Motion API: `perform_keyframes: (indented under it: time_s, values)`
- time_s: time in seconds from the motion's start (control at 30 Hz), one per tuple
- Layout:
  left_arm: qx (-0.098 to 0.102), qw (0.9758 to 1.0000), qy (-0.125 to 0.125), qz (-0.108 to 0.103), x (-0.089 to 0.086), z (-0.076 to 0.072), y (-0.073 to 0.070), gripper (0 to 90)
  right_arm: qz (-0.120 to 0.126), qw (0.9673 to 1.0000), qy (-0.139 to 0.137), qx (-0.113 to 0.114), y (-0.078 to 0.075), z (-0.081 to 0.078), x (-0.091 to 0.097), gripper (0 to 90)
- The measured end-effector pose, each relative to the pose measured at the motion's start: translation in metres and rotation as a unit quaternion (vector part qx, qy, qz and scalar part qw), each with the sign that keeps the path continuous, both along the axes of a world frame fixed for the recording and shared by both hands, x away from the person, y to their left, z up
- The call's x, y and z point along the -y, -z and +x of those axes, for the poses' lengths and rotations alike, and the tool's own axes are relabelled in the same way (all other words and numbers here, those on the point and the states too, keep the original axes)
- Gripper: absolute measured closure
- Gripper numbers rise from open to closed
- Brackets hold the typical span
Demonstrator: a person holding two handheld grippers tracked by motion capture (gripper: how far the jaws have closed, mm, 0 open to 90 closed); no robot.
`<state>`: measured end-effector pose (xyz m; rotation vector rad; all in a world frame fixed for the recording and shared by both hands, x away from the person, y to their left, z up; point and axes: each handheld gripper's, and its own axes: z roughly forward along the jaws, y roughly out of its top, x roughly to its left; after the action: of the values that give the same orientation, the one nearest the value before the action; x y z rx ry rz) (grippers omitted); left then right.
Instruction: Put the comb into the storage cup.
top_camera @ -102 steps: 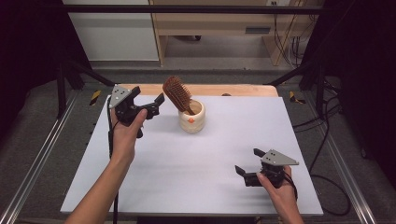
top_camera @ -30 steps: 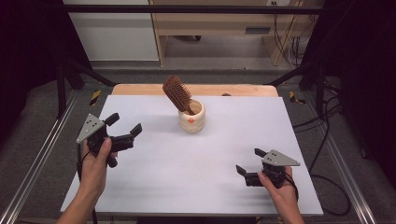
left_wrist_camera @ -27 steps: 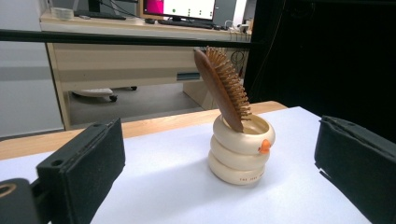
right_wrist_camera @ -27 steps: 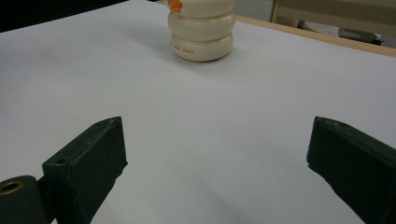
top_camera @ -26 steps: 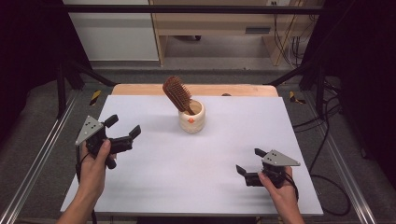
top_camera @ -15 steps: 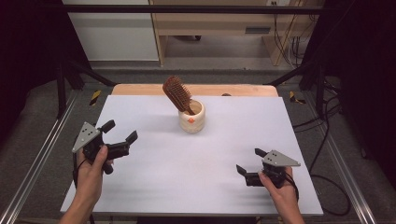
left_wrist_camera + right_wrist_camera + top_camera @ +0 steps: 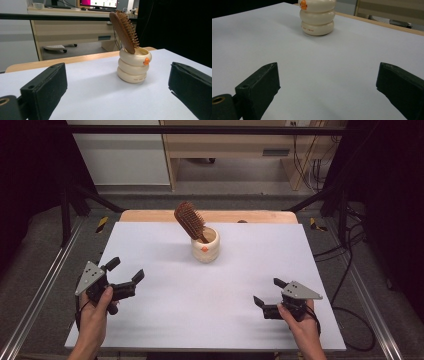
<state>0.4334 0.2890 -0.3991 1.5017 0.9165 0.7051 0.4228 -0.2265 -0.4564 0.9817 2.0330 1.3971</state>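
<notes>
Placement looks complete: the wooden hairbrush (image 7: 190, 220) stands handle-down in the cream ringed holder (image 7: 205, 245), head leaning toward the left, at the middle of the far half of the white table (image 7: 225, 290). Nothing else is in the holder. Left gripper (image 7: 124, 278) and right gripper (image 7: 265, 292) sit low near the table's front corners, well apart from it — jaws spread wide, both empty. Judged remaining: nothing beyond resting the grippers

one hairbrush (image 7: 189, 220), one ringed cream holder (image 7: 205, 245), two grippers (image 7: 125, 272) (image 7: 266, 292)
</notes>
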Motion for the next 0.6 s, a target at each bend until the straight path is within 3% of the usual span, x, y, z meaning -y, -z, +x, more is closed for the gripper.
perform_keyframes:
  time_s: [0.6]
  values:
    - [-0.004,0.9999,0.002,-0.01,-0.005,-0.011,0.016,1.9,0.005,1.0,0.003,0.002,0.001,0.0,0.002,5.2]
